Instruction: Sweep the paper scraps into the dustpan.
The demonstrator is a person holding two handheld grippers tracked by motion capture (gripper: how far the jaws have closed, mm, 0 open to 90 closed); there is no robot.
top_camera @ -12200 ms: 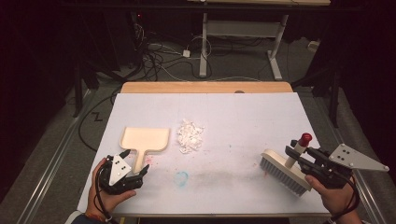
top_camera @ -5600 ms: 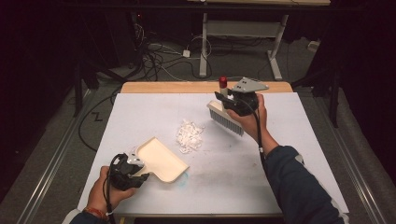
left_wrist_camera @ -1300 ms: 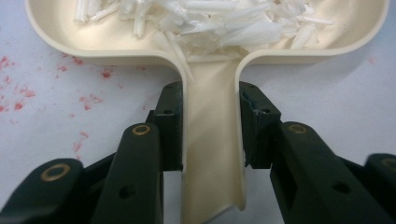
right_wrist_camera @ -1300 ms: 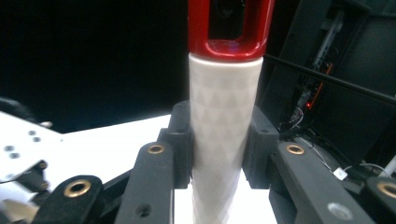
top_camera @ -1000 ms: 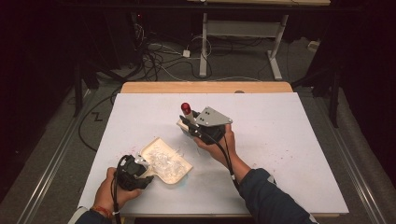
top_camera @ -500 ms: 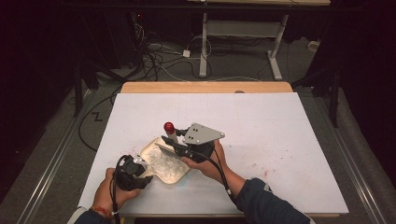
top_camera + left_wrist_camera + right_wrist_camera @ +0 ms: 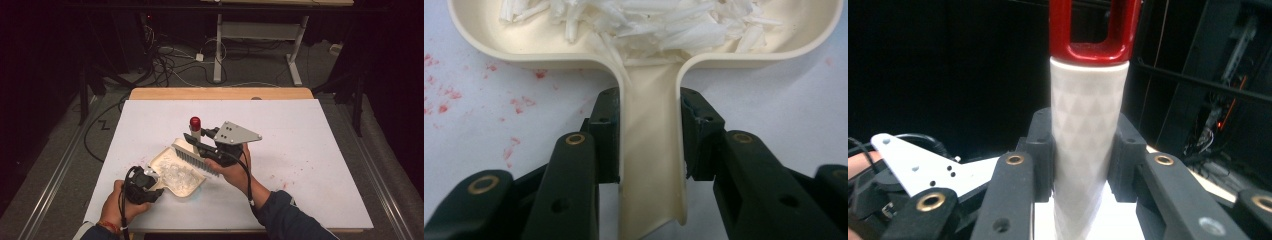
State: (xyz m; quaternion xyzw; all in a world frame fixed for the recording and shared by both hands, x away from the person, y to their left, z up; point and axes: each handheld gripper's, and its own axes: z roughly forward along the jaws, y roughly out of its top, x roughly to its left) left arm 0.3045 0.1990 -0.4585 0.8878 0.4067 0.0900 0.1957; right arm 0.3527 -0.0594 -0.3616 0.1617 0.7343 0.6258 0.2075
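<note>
**Sweep-up: shreds in the pan, brush over its open edge**

Left gripper (image 7: 651, 145): jaws clamped on the cream dustpan's (image 7: 176, 170) handle, one pad against each side of it. Right gripper (image 7: 1083, 145): jaws clamped on the white, triangle-textured grip of the hand brush (image 7: 196, 155), just below its red hanging loop.

Dustpan sits on the white table (image 7: 310, 150), toward the near left part of the sheet. Its long axis runs diagonally: handle toward the person's left hand, open mouth pointing away and to the right, toward the brush. White paper shreds (image 7: 634, 22) are heaped inside the pan, some trailing toward the neck of the handle.

Brush head lies across the pan's far edge, bristles down and touching or just above the lip; cannot tell which. Brush handle points up and away from the person, red loop topmost.

Judgement: gathering step looks near its end, as no loose shreds are seen on the table beyond the pan. Faint red specks stain the sheet around it. Next move calls for lifting the brush clear while keeping the pan level, so the load does not slide out the open mouth.
</note>
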